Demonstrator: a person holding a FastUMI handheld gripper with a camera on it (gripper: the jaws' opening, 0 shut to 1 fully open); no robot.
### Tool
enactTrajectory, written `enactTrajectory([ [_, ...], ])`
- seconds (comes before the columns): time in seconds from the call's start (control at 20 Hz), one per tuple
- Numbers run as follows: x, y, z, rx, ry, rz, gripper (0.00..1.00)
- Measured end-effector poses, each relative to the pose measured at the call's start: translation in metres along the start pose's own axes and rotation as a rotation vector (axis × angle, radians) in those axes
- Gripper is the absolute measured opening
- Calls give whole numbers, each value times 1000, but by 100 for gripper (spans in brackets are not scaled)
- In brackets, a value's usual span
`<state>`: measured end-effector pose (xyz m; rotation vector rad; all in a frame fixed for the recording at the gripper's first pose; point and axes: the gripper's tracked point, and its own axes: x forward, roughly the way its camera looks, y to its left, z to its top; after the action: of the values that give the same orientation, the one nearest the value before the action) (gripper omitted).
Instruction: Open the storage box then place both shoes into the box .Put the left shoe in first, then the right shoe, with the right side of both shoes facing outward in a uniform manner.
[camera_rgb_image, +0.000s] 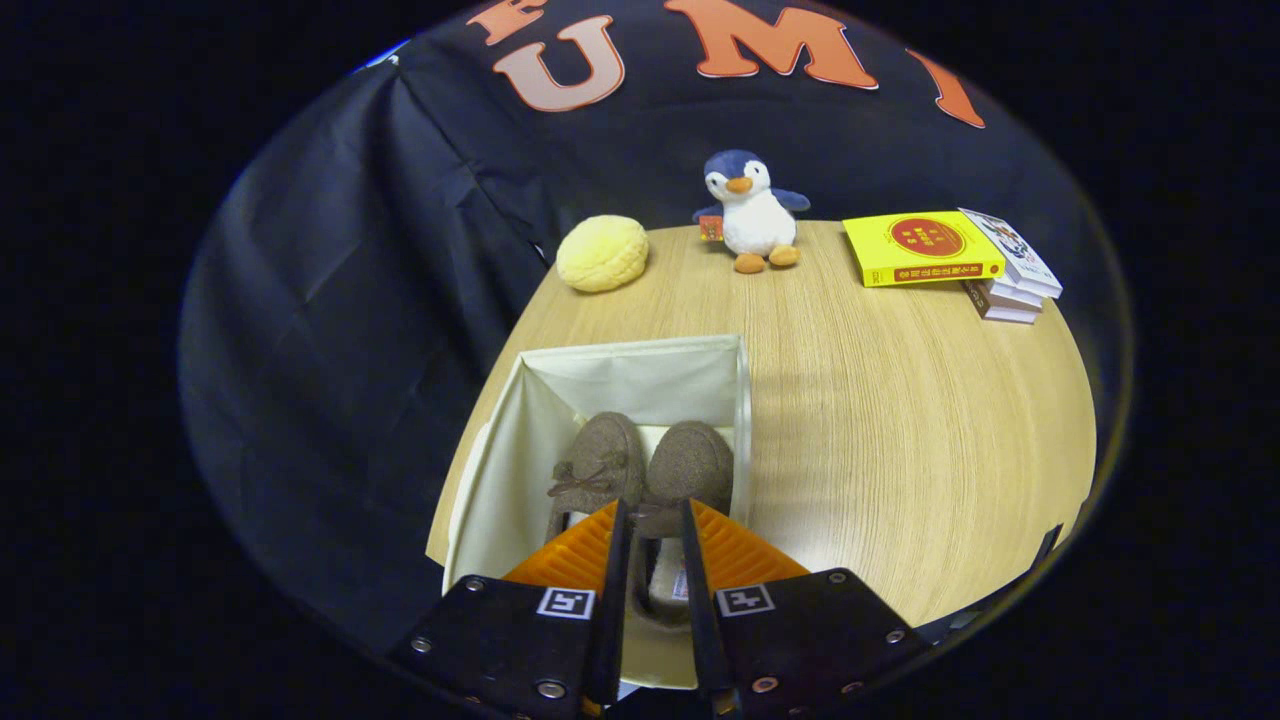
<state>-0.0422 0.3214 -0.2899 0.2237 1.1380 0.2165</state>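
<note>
Near the table's left edge, both soft, light-looking brown shoes sit inside the open storage box; the gripper pinches the right shoe's heel, seemingly its firmest hold.

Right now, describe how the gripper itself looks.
The gripper has two thin dark fingers backed by ribbed orange wedge-shaped pads. Behind them sit black plates with silver screws, each carrying a small square black-and-white marker.

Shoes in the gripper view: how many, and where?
2, both inside the open storage box. Left shoe, with a bow, lies just ahead of the tool; right shoe sits beside it, its heel between the tool's fingers.
</note>
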Motion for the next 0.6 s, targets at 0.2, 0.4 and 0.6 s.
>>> enactTrajectory([
  [0.2, -47, -29, 43, -50, -171, 27, 49],
  [0.4, -98, -75, 82, -104, -342, -1, 64],
  [0.6, -146, -125, 110, -142, -496, -54, 76],
])
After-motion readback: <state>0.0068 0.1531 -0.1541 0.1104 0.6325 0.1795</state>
